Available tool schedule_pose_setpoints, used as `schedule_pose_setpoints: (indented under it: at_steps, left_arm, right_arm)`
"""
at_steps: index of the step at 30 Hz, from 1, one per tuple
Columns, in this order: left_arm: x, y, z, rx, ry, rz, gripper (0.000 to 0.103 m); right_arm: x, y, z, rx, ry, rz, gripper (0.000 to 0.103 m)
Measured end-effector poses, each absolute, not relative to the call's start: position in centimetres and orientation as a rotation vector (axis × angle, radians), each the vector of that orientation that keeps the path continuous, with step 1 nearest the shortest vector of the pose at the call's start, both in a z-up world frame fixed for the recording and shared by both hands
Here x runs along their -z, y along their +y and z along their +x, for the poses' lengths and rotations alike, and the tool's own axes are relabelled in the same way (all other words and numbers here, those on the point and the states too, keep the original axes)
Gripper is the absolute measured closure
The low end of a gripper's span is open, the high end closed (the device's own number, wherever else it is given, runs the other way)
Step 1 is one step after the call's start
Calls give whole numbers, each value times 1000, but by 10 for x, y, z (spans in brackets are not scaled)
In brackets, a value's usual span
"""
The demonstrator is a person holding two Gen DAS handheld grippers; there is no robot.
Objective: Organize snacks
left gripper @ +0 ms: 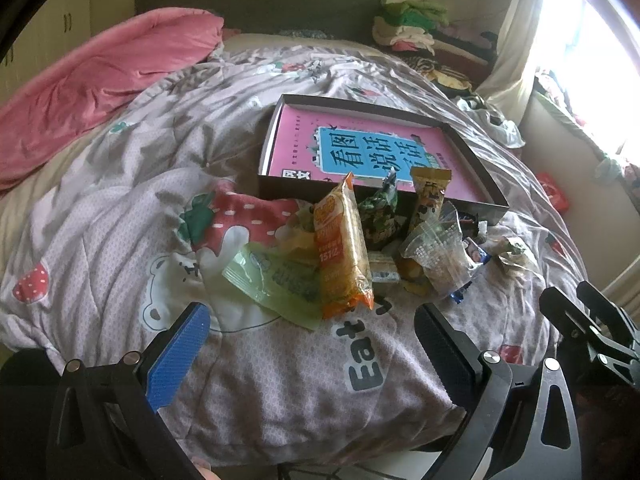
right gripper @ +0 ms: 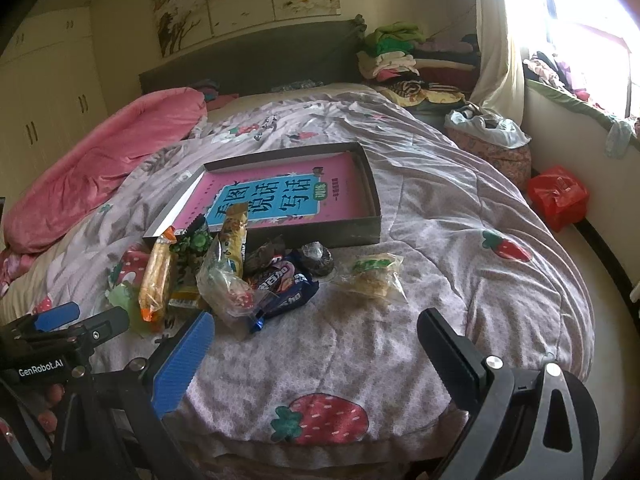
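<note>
Nearest us, the left hand-held gripper [left gripper: 312,344] and right hand-held gripper [right gripper: 316,344] hang over the bed quilt [right gripper: 400,352], both spread wide and empty. The snack pile [left gripper: 360,248] lies against the near wall of the shallow box [left gripper: 472,160]. The orange packet [left gripper: 344,248] runs lengthwise toward that box. We judge its slippery film, overlapping neighbours and the soft quilt may cause slips or double pickups.

Your quilt [right gripper: 420,208] is soft, matt, wrinkled cloth. At twelve o'clock the box [right gripper: 340,234] looks like matt cardboard, holding a smooth pink book [right gripper: 280,196]. The snack wrappers [left gripper: 344,248] are glossy, crinkled plastic. Your finger pads [left gripper: 176,360] look ribbed blue plastic.
</note>
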State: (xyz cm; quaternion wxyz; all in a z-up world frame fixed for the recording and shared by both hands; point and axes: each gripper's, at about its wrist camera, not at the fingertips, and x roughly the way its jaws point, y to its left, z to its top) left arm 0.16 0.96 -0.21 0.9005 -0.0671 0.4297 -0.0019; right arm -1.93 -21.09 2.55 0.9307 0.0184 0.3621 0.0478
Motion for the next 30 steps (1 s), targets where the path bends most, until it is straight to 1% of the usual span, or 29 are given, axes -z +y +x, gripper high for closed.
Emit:
schedule_pose_setpoints:
  at_steps: [30]
  left_arm:
    - [9,14,6,24,915,-176,2]
  right_arm:
    - [-22,-212,-13,-108,753,70,1]
